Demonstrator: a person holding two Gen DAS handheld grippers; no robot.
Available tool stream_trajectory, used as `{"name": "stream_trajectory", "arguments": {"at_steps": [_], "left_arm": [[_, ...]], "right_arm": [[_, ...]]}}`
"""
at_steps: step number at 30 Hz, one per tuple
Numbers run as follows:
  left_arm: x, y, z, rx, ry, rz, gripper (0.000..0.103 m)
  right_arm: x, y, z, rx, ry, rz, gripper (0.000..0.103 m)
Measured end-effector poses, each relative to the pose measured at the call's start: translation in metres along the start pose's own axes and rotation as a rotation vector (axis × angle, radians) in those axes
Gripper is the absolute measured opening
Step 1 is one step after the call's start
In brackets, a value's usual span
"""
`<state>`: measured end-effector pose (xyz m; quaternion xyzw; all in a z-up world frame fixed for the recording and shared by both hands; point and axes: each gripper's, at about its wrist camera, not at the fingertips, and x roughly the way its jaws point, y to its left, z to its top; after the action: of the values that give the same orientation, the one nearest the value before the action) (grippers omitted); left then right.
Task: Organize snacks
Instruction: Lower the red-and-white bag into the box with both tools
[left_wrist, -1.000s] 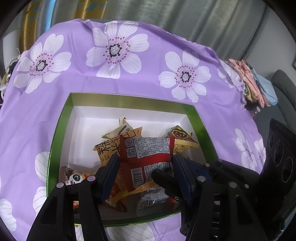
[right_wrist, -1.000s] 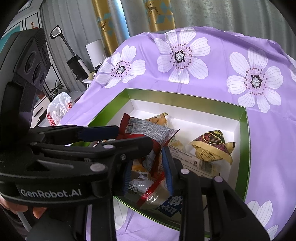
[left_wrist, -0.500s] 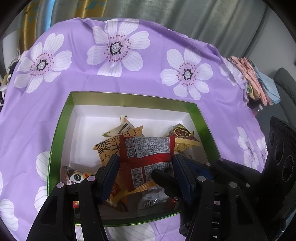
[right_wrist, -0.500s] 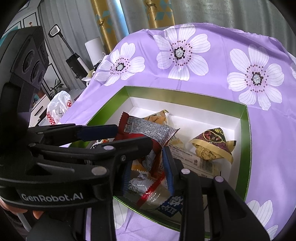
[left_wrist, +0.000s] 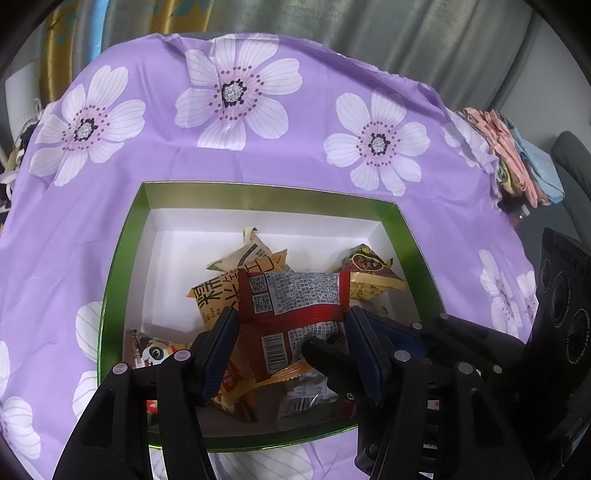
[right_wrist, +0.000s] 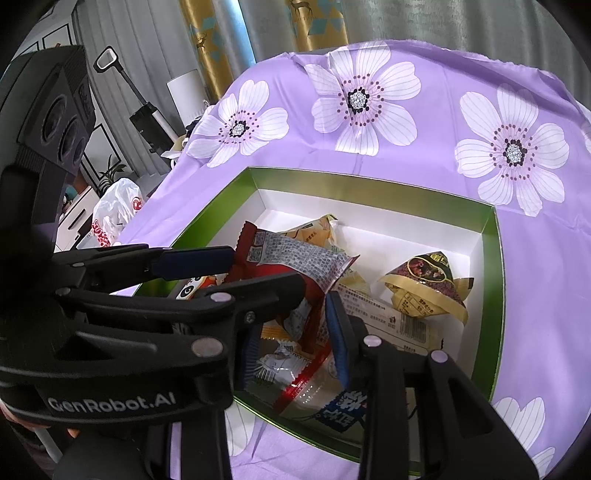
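Observation:
A green box (left_wrist: 118, 266) (right_wrist: 496, 280) with a white inside holds several snack packets. A red and white packet (left_wrist: 295, 314) (right_wrist: 291, 258) stands up above the pile. My left gripper (left_wrist: 290, 325) has its fingers on both sides of the packet and holds it. My right gripper (right_wrist: 291, 332) is closed on the packet's lower end, right beside the left one. A yellow and brown triangular packet (left_wrist: 369, 273) (right_wrist: 424, 288) lies at the box's right. An orange packet (left_wrist: 221, 291) lies behind the red one.
The box sits on a purple cloth (left_wrist: 258, 155) (right_wrist: 535, 240) with white flowers. A panda packet (left_wrist: 155, 352) lies at the box's left. Folded cloths (left_wrist: 517, 158) lie at the table's far right. A white plastic bag (right_wrist: 114, 214) and a vacuum stand left of the table.
Both grippers and the red packet hold almost still; the views shifted only slightly.

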<state>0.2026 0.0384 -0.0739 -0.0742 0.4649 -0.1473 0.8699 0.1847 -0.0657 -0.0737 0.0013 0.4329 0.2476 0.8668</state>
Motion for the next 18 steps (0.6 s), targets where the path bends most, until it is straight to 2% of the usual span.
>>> {"name": "stream_trajectory", "arguments": {"at_steps": [18], "left_arm": [[0.0017, -0.0012, 0.0002, 0.005, 0.029, 0.026, 0.06]], "right_arm": [[0.0034, 0.0007, 0.0009, 0.007, 0.028, 0.003, 0.037]]}}
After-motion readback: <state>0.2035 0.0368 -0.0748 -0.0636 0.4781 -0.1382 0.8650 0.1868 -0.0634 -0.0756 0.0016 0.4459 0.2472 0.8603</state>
